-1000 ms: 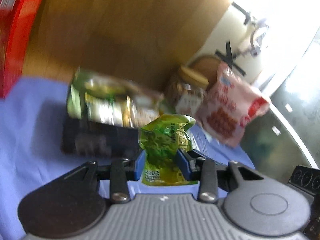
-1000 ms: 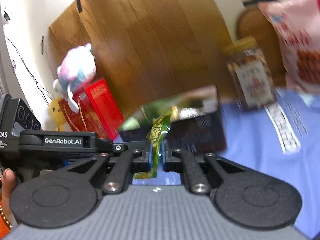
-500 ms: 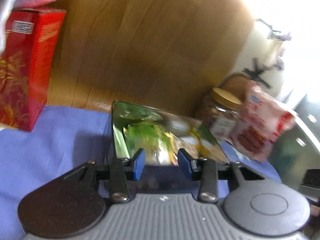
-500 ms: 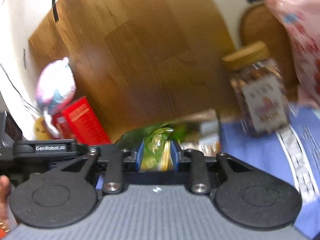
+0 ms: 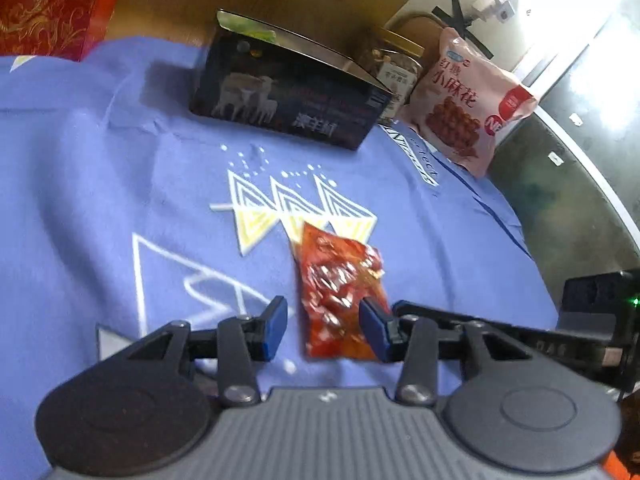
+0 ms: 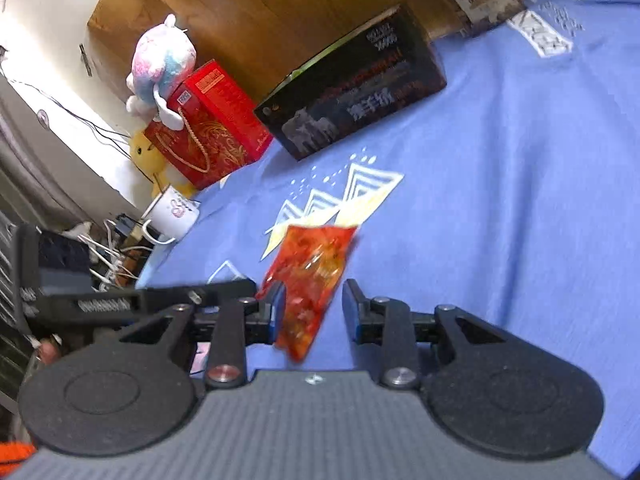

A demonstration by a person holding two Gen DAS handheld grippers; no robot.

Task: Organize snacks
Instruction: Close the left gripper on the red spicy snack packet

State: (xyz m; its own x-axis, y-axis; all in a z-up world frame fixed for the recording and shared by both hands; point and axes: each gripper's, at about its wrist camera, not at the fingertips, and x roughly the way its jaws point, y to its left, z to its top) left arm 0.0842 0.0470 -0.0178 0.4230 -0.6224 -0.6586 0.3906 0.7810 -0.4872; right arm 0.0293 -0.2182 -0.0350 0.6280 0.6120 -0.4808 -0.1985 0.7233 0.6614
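Packet (image 5: 340, 296), red, lies flat on blue cloth (image 5: 120, 184) near dark box (image 5: 288, 96). Left gripper (image 5: 323, 328) & right gripper (image 6: 313, 310) both open, jaws either side of it, not pinching.

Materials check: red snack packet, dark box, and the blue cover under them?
Red snack packet: looks like glossy plastic film; crinkled, with bright glints. Dark box: likely printed cardboard with a slight sheen; straight edges, raised flap with a shiny inner face. Blue cover: matte woven cloth; soft folds, printed white triangles.
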